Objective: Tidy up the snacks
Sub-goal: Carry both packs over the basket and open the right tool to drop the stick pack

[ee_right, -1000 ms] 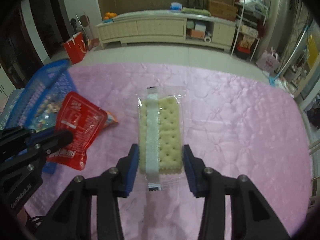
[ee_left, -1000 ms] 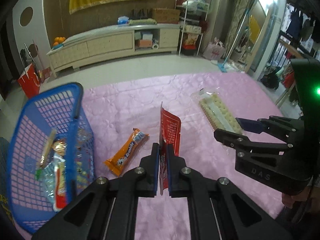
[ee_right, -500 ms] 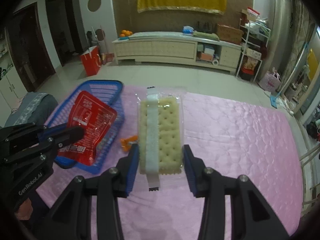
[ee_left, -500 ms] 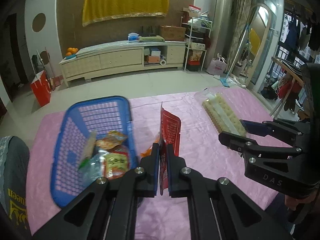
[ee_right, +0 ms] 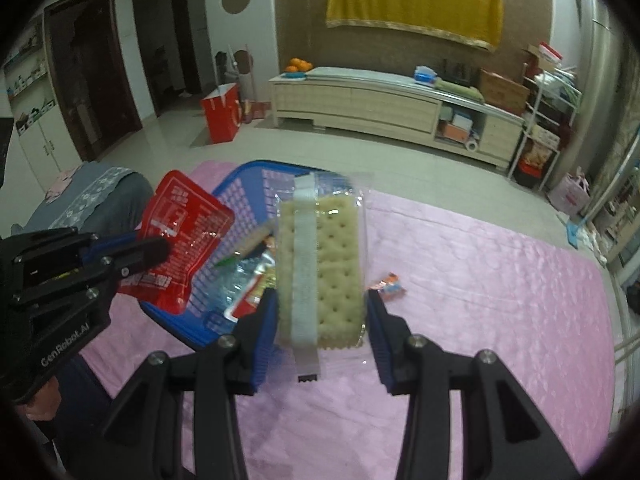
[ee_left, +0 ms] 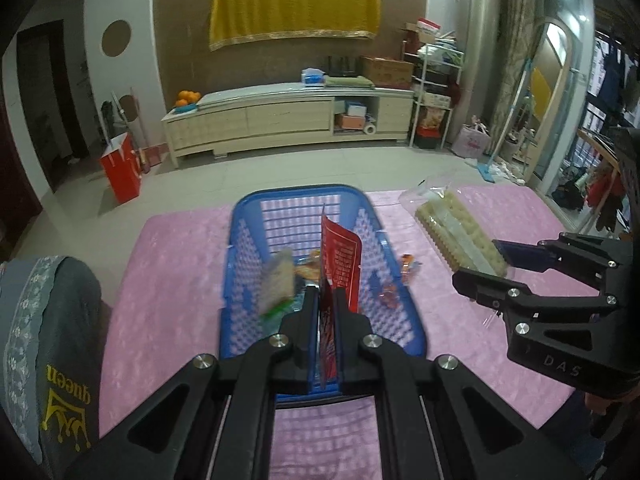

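Note:
My left gripper [ee_left: 325, 300] is shut on a red snack pouch [ee_left: 340, 260] and holds it edge-on above the blue basket [ee_left: 244, 248]. The pouch also shows in the right wrist view [ee_right: 180, 244], over the basket's [ee_right: 236, 192] near left corner. My right gripper [ee_right: 320, 312] is shut on a clear pack of crackers [ee_right: 320, 264], held in the air just right of the basket; the pack shows in the left wrist view [ee_left: 460, 236] too. Several snack packets [ee_left: 280, 276] lie in the basket. An orange bar [ee_right: 388, 284] lies on the pink cloth beside it.
The pink quilted cloth [ee_right: 500, 300] covers the table. A grey cushion with "queen" on it [ee_left: 48, 344] sits at the left edge. Beyond the table are tiled floor, a red bag [ee_left: 122, 172] and a long cabinet [ee_left: 288, 116].
Both grippers have lifted and moved left with their snacks. The red pouch now hangs over the basket, and the cracker pack is next to it.

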The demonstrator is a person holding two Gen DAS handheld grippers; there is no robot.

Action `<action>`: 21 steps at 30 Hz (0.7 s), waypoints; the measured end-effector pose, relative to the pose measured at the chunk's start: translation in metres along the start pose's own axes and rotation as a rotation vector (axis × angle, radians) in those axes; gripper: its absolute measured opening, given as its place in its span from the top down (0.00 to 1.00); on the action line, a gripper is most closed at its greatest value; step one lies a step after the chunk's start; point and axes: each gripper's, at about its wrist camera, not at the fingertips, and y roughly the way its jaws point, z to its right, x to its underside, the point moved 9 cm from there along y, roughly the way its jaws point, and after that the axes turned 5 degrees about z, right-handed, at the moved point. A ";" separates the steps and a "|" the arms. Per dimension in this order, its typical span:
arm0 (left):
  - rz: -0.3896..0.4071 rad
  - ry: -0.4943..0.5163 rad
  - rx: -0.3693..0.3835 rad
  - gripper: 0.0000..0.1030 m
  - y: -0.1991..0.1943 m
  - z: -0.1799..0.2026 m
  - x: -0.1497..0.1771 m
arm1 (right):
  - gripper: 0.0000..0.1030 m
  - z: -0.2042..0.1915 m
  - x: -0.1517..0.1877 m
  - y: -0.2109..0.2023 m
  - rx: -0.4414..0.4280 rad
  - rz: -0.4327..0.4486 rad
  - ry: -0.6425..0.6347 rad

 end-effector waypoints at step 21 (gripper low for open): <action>-0.058 -0.091 -0.008 0.94 0.057 -0.060 0.001 | 0.54 -0.032 -0.011 0.099 0.052 -0.139 -0.072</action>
